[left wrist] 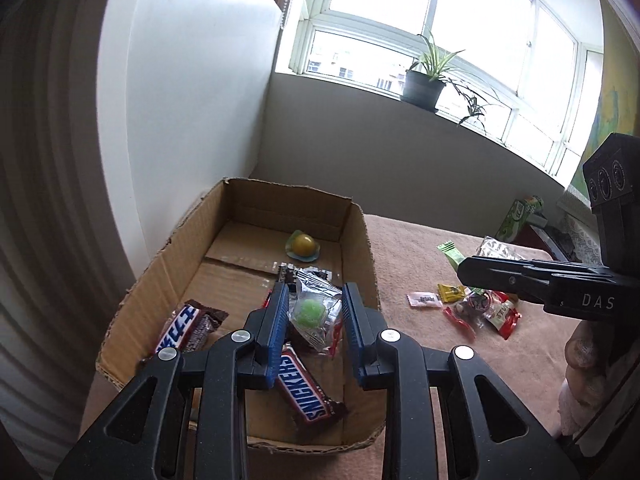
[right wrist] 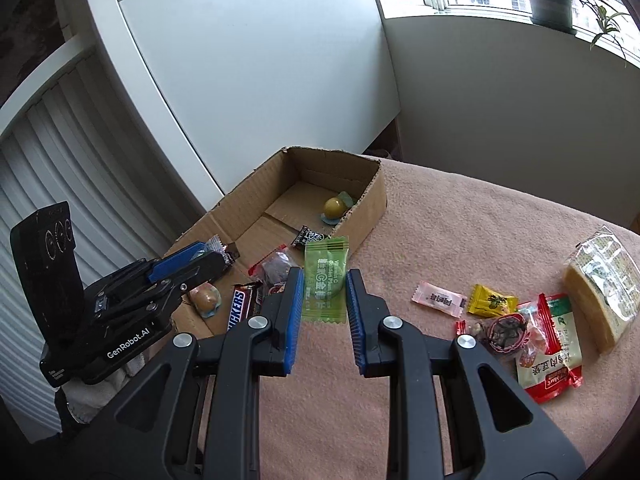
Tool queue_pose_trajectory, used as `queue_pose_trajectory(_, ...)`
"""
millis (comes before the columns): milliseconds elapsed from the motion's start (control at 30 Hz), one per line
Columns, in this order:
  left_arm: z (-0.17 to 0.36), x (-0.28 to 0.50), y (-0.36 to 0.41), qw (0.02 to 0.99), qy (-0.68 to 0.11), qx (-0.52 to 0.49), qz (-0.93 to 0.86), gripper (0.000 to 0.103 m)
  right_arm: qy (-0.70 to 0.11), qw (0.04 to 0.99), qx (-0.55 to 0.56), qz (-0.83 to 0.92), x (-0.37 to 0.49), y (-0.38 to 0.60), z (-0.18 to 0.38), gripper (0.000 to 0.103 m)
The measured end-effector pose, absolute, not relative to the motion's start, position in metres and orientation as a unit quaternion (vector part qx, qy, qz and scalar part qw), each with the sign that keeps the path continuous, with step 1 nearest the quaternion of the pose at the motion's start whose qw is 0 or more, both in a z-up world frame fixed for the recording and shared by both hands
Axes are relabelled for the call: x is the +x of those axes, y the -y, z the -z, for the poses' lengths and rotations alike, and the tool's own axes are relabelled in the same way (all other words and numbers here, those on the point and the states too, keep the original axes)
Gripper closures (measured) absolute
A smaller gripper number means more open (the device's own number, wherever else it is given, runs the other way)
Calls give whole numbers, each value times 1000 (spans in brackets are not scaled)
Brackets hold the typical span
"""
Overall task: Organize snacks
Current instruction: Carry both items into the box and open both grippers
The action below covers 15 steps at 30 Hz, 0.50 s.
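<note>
The left tool (left wrist: 314,312) is clamped on a clear-wrapped green candy (left wrist: 313,314) above the cardboard box (left wrist: 362,248). The right tool (right wrist: 322,294) pinches a green sachet (right wrist: 326,280) beside that box. Both look light, crinkly and slippery; best gripped across the middle. Beyond the box, loose snacks (right wrist: 486,300) lie on the desk.

box (left wrist: 362,240): matt corrugated cardboard | table cover (right wrist: 480,220): rough pink cloth | Snickers bar (left wrist: 306,394): glossy wrapper
</note>
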State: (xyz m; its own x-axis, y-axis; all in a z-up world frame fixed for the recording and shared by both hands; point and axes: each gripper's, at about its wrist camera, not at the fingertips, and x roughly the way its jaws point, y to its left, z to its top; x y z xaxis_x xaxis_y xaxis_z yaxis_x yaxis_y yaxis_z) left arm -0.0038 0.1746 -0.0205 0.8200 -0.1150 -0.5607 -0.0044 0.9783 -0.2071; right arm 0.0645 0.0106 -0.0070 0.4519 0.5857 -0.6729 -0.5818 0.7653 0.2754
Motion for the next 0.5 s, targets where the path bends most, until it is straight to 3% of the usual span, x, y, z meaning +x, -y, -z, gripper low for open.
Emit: queue_pose_trajectory(500,24,3,-225,947,-295,-128,-30,75,-404,824,-52,-393,51,-82,29,79)
